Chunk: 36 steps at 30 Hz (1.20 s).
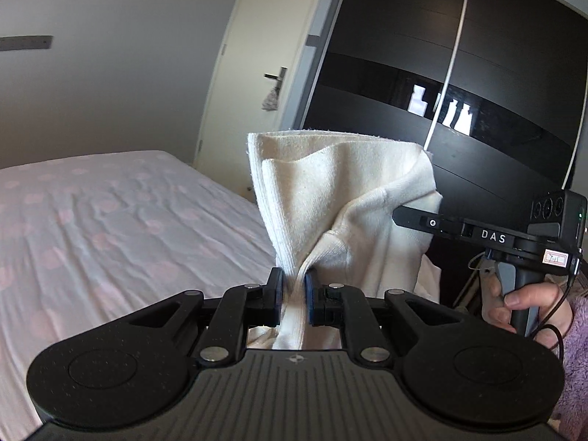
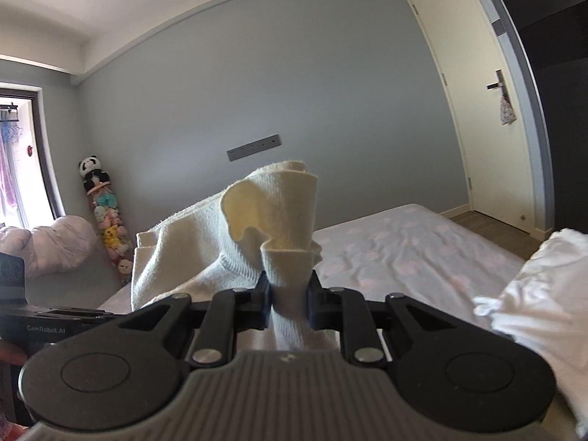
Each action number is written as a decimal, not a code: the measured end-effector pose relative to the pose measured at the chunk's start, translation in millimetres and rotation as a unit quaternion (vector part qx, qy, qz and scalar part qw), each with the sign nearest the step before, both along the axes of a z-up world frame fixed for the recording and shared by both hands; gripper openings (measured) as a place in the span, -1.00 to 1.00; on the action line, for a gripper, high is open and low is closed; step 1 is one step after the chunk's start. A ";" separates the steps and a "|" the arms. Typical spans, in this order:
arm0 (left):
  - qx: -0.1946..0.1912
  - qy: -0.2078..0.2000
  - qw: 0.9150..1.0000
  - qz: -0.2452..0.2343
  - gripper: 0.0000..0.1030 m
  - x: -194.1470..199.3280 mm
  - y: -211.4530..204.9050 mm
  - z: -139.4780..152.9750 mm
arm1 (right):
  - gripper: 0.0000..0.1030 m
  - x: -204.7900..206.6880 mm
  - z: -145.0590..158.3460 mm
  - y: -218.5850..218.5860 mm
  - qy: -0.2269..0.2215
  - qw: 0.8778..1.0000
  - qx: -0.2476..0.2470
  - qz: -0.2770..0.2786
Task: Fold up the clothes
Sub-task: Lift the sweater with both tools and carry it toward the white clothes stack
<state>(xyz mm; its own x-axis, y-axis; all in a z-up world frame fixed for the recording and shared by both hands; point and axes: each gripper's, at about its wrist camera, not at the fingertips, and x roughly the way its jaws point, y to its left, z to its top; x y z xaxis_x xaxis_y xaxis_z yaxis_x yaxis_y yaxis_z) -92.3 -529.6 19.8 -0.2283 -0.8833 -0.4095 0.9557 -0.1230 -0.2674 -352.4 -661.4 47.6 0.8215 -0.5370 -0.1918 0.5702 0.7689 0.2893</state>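
Observation:
A cream knitted garment (image 1: 341, 205) is held up in the air above the bed (image 1: 110, 228). My left gripper (image 1: 294, 290) is shut on a bunched edge of it, and the cloth stands up in folds beyond the fingers. My right gripper (image 2: 290, 290) is shut on another bunched part of the same garment (image 2: 272, 213), which drapes away to the left. The right gripper's body (image 1: 514, 235) shows in the left wrist view at the right, behind the cloth. The garment's lower part is hidden under the grippers.
The bed (image 2: 404, 250) has a white sheet with pink dots. A white pile of clothes (image 2: 533, 286) lies at the right. A dark wardrobe (image 1: 459, 73) and a white door (image 1: 257, 73) stand beyond. A pink pillow (image 2: 55, 246) and a toy column (image 2: 106, 220) are far left.

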 end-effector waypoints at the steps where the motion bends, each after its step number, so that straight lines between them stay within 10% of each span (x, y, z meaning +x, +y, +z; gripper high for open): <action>1: 0.003 0.003 1.000 -0.014 -0.80 -11.7 -9.5 -1.4 | -0.60 -14.0 3.8 -6.6 0.009 1.000 0.000 -0.008; 12: 0.073 0.067 0.988 -0.120 -0.80 -66.9 -95.5 -63.2 | -0.60 -100.1 10.3 -74.2 0.131 0.989 0.037 -0.059; 36: 0.228 0.113 0.966 -0.052 -0.80 9.3 -222.8 -205.5 | -0.60 53.0 -154.4 -254.7 0.349 0.926 0.142 0.008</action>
<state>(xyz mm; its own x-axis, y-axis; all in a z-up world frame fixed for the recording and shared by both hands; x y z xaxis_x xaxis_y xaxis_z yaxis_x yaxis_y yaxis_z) -83.0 -752.4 -185.7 -0.4352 -0.5896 -0.6804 0.8555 -0.0353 -0.5166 -299.3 -916.1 -106.8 0.4510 -0.3731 -0.8108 0.6841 0.7280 0.0456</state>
